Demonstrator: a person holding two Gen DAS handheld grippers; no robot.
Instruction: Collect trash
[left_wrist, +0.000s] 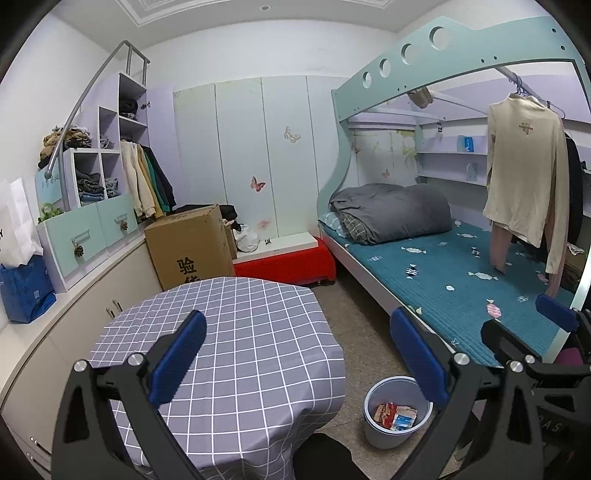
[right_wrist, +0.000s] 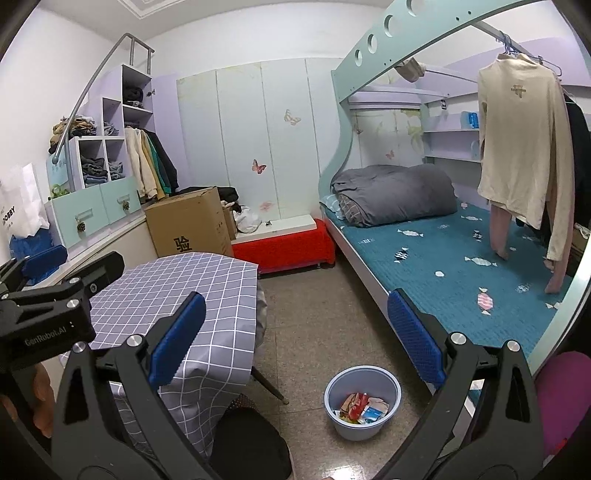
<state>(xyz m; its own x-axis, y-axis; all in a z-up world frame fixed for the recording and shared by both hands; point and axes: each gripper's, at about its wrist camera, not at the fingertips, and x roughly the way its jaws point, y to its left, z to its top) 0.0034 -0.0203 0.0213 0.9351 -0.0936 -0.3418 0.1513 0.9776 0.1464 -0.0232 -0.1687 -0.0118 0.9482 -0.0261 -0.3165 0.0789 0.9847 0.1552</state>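
**Both grippers empty, wrappers already in the bin**

The left gripper (left_wrist: 297, 354) hangs with its blue fingers (left_wrist: 179, 356) spread wide and nothing between them, above the near edge of a table (left_wrist: 236, 332) covered in a grey checked cloth. The right gripper (right_wrist: 295, 338) is spread just as wide and also holds nothing; in its view the left gripper shows at 9 o'clock, over the table's left side.

On the speckled floor (right_wrist: 314, 295) at about 5 o'clock in the left view stands a small pale blue bin (left_wrist: 397, 410), between the table and the bed. Inside it lie crumpled wrappers (right_wrist: 364, 406), red, white and blue, resting on the bottom. The bin stands upright and touches neither the table nor the bed frame. A dark trouser knee (right_wrist: 247, 439) shows at 6 o'clock in the right view.

At 3 o'clock runs a bed (left_wrist: 461, 280) with a teal sheet printed with sweets, and a rolled grey quilt (left_wrist: 391, 212) at its far end. A cream jumper (left_wrist: 524, 177) hangs from a rail over the bed at 2 o'clock. Beyond the table at 11 o'clock stands a brown cardboard box (left_wrist: 190, 245), with a low red-covered platform (left_wrist: 288, 262) just beside it. Pale wardrobe doors (left_wrist: 258, 147) with butterfly stickers close the far wall.
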